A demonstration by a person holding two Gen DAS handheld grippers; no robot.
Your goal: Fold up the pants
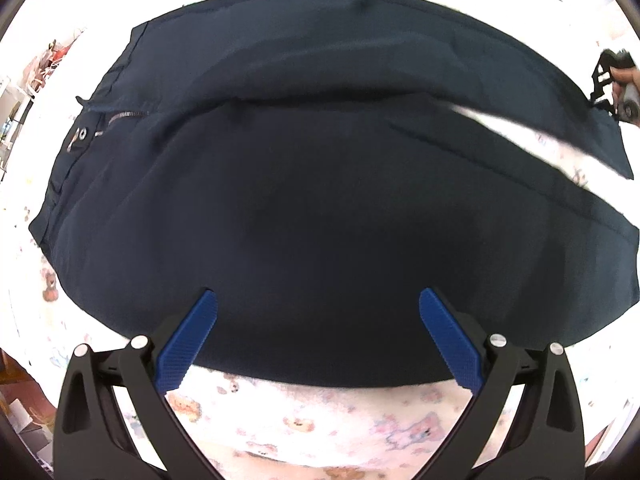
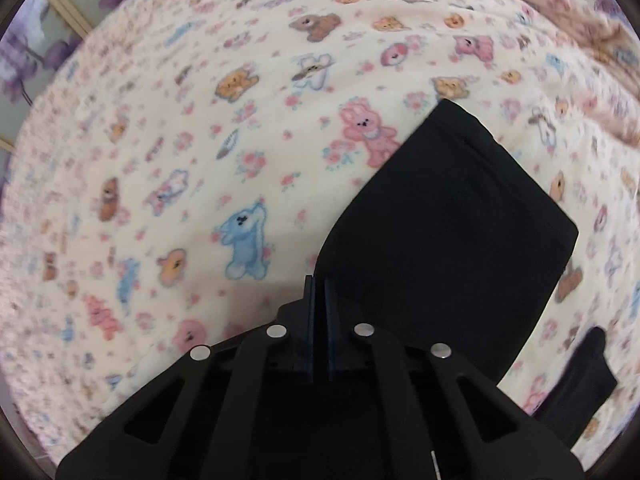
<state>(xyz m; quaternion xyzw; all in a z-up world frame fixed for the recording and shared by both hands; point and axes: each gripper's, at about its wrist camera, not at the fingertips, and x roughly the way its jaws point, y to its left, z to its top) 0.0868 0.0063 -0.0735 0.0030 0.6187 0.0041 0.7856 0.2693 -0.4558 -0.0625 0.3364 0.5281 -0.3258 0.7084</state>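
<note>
Pants (image 1: 320, 200) hem, cut off behind right gripper (image 2: 319, 280).

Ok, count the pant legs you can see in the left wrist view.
2. The far leg runs along the top; the near leg lies below it, reaching under the open left gripper. Their ends part at the right, showing blanket.

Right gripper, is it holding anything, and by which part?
Yes. The right gripper is shut on the pants, pinching the edge of one leg near its hem. The left gripper is open, holding nothing.
</note>
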